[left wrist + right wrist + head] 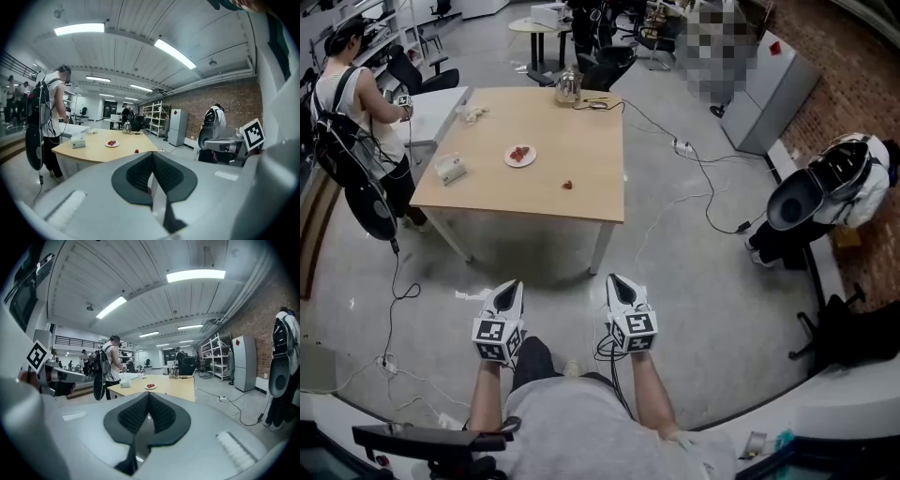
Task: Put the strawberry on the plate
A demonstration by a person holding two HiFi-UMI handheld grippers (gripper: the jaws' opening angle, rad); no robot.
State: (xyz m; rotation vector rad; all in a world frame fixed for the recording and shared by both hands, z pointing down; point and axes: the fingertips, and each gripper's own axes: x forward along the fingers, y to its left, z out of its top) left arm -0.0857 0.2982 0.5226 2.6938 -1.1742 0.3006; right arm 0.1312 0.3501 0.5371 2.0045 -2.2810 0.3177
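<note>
A white plate point(520, 156) with red strawberries on it sits near the middle of a wooden table point(581, 131), far ahead of me. One loose strawberry point(567, 185) lies on the tabletop, to the right of the plate and nearer to me. My left gripper point(514, 284) and right gripper point(614, 279) hang side by side over the floor, well short of the table, both shut and empty. The left gripper view shows the plate point(111, 144) and the loose strawberry point(136, 151) beyond its closed jaws. In the right gripper view the plate point(150, 386) is small and distant.
A person point(356, 103) stands at the table's left end. A tissue box point(450, 169) and a metal kettle point(568, 87) are on the table. Cables point(675, 202) trail over the floor to the right. A grey cabinet point(773, 94) and dark equipment point(825, 187) stand at the right.
</note>
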